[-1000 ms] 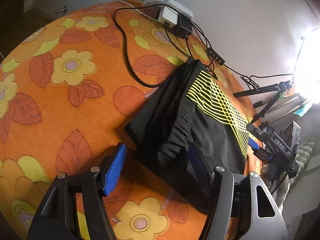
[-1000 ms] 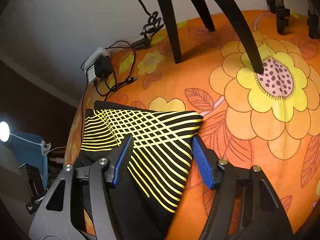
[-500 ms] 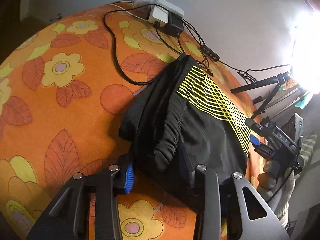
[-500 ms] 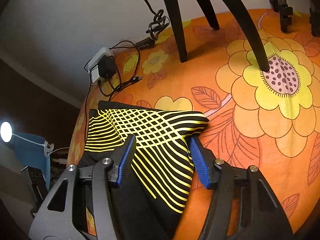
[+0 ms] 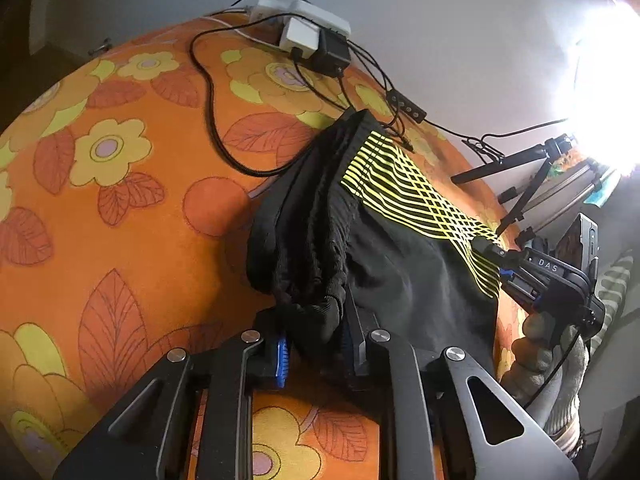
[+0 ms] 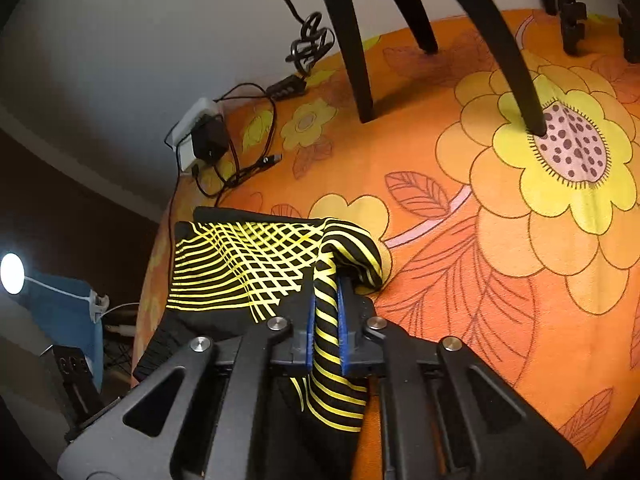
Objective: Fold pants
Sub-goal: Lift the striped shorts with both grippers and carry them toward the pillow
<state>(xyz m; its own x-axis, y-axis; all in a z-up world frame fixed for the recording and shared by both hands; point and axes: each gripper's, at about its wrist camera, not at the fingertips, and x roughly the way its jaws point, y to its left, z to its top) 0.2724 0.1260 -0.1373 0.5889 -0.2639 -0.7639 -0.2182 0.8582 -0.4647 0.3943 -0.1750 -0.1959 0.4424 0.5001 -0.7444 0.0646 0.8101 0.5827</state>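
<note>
**Black pants, both ends gripped**

Change since earlier frames: both hand-held grippers, a second ago spread apart over the cloth, have closed on it. The left hand-held gripper (image 5: 314,350) is clamped on the bunched, ribbed black waistband end; the right hand-held gripper (image 6: 325,320) is clamped on a pinched-up fold of the striped end, which now stands raised between its blue pads (image 6: 343,324).

Item: pants (image 5: 384,240), black fabric, folded into a compact pile. One panel carries thin yellow lines that cross into a lattice; the gathered waistband shows in stacked ridges.

Location: on an orange cloth (image 5: 120,208) printed with yellow flowers and red leaves, near its far edge by the wall.

Adjacent: white power strip (image 5: 304,28) with black adapter and trailing cables at the far edge; black tripod legs (image 6: 360,60) standing on the cloth beyond the striped end.
</note>
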